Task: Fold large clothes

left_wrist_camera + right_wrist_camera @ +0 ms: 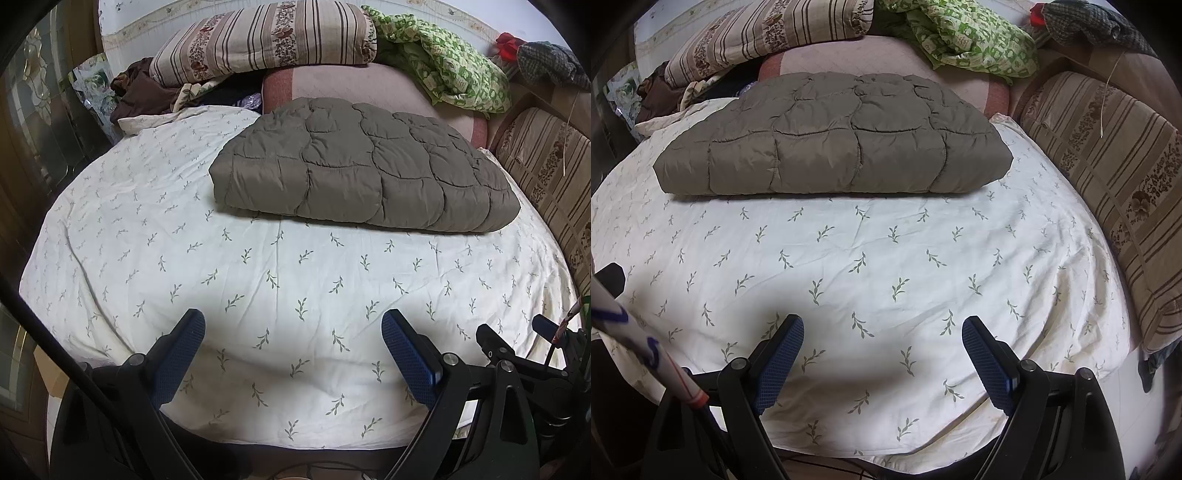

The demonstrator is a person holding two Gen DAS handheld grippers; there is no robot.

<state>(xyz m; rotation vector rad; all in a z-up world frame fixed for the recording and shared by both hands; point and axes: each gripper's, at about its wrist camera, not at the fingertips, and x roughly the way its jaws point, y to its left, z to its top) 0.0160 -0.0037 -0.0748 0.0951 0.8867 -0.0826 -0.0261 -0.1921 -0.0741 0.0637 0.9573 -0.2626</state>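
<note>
- Both claws wide and empty. Our left gripper (293,321) and right gripper (882,326) hang over bare sheet, pointing down toward the bed, nothing between the pads.
- The task's thing: a grey-brown quilted jacket (365,170), puffy, already doubled into a thick slab. It lies flat on the leaf-print sheet (258,266), well ahead of both grippers, toward the far side of the bed and nearer the striped bolster (1108,177) on the right.
- In the right wrist view the jacket (831,147) sits square to us, its near edge a rounded fold, ends tapering.
- Handling, our read: light for its bulk, soft, springy fill. The shell looks smooth, so likely slippery under the pads. It will puff back after pressing and layers may slide over each other.
- Where to grab: we'd take the near fold edge at its two ends, one claw per corner. Bite all layers at a stitched seam, where the fill is thin, not mid-panel.
- Wide opening suits the thick edge; pinching only the top layer would peel the fold open.
- Risk: snagging the sheet along with the jacket, since the edge sinks into it.
- Clutter behind it, the striped pillow (266,40) and green patterned cloth (443,62), is clear of the jacket's near edge. We can't tell whether sleeves are tucked inside.
</note>
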